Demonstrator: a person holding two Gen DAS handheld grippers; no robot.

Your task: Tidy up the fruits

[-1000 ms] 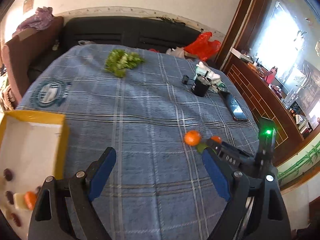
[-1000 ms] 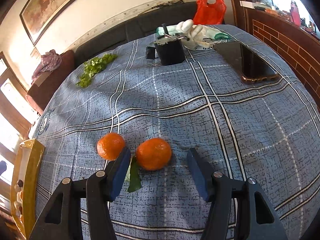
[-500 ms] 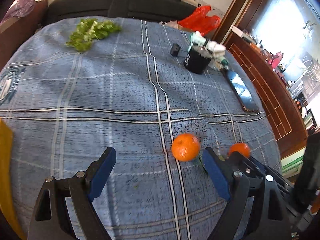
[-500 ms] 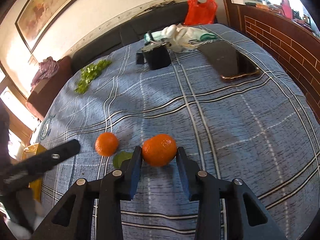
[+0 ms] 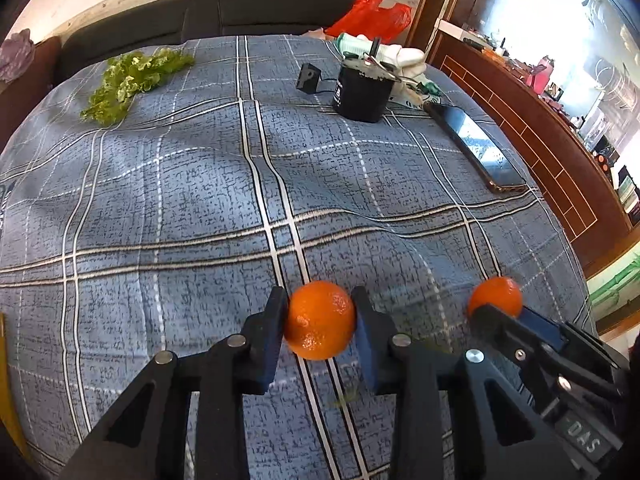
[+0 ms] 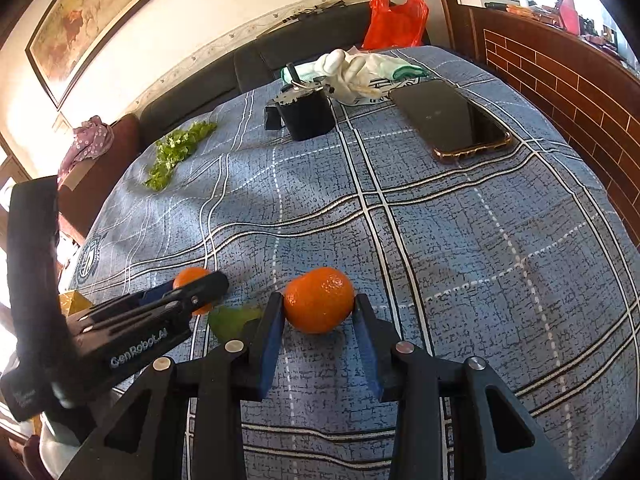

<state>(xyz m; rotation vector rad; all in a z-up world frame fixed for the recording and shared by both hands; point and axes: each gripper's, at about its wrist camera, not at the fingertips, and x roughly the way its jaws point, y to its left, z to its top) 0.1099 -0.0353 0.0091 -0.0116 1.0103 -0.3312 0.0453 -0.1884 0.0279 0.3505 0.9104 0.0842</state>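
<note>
Two oranges lie on the blue plaid tablecloth (image 5: 224, 200). My left gripper (image 5: 320, 322) is shut on the left orange (image 5: 320, 320), its blue pads touching both sides. My right gripper (image 6: 319, 304) is shut on the right orange (image 6: 319, 300); in the left wrist view that orange (image 5: 495, 296) shows at the right, partly behind the right gripper's fingers (image 5: 504, 320). In the right wrist view the left orange (image 6: 190, 278) is mostly hidden by the left gripper body. A green leaf (image 6: 232, 320) lies between the two oranges.
A black pot (image 5: 362, 92), a small black box (image 5: 308, 78), white gloves (image 6: 352, 72) and a phone (image 6: 448, 120) sit at the far right of the table. Lettuce (image 5: 128, 80) lies far left. A yellow box corner (image 6: 74, 302) shows at the left edge. A black sofa (image 5: 200, 12) stands behind.
My left gripper swung right from the yellow box, came down over the left orange and closed on it. My right gripper closed on the right orange.
</note>
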